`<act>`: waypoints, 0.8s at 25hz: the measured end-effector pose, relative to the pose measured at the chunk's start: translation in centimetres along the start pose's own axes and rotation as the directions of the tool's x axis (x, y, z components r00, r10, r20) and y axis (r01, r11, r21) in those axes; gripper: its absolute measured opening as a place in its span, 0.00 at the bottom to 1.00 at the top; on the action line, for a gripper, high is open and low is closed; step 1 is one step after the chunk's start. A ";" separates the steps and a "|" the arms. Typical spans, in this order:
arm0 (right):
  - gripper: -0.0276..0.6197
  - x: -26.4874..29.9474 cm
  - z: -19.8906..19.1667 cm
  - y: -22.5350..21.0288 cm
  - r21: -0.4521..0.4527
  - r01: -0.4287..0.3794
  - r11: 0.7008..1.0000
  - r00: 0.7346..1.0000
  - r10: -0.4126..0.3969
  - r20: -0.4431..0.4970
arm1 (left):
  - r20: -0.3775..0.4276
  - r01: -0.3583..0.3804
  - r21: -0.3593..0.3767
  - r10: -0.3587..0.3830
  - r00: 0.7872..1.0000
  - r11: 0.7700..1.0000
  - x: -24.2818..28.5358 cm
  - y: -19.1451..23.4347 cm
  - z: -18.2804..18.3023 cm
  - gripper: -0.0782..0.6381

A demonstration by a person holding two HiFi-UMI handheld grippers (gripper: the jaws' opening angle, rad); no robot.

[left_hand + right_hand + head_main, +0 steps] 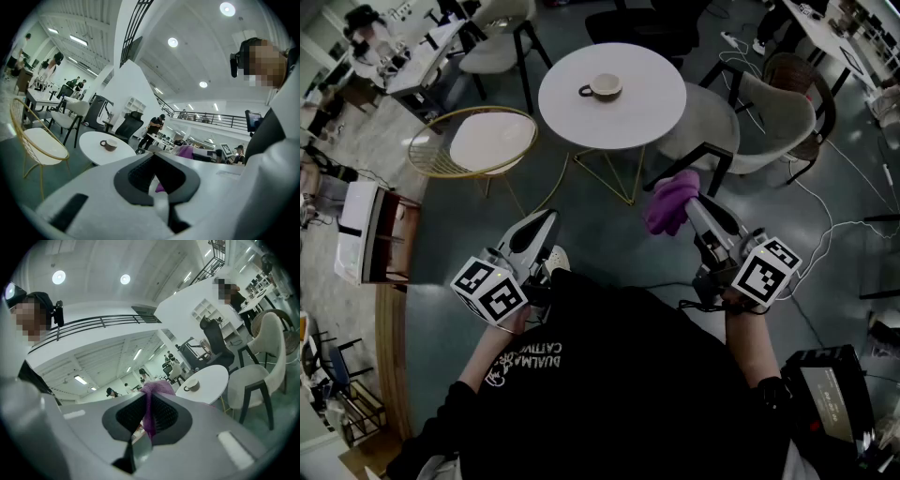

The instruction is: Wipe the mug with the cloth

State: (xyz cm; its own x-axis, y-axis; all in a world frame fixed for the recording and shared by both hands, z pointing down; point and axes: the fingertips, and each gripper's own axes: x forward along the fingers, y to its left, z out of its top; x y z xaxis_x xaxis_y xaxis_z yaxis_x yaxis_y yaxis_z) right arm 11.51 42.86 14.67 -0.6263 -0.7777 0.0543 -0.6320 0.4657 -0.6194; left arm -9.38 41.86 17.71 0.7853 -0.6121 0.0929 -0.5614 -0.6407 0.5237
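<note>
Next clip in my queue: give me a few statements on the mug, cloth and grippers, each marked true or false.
1. The right gripper is shut on the cloth. True.
2. The left gripper holds the mug. False: it is shut on nothing, and the mug sits on the table.
3. The cloth touches the mug. False: the cloth is held clear of the table, apart from the mug.
4. The mug stands upright. True.

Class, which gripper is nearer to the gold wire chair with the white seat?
Left. The left gripper is just below and right of the gold wire chair in the head view; the right gripper, shut on the purple cloth, is much farther to the right.
</note>
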 end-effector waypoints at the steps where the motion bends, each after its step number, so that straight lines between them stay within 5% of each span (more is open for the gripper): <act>1: 0.10 -0.1 0.0 -0.1 0.001 -0.001 1.000 1.000 0.001 0.001 | 0.000 -0.001 0.000 0.001 1.000 1.000 0.0 0.0 -0.1 0.11; 20: 0.11 0.9 -0.2 -1.2 0.043 -0.017 0.999 1.000 0.017 -0.008 | 0.004 0.032 0.053 -0.032 0.999 0.998 0.5 0.5 0.2 0.11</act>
State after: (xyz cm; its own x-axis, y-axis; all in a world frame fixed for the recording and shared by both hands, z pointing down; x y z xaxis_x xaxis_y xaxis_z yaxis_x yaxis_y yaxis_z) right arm 11.60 41.66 15.62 -0.6406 -0.7662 0.0500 -0.6014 0.4603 -0.6530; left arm -9.30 41.12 17.81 0.8018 -0.5931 0.0730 -0.5492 -0.6833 0.4811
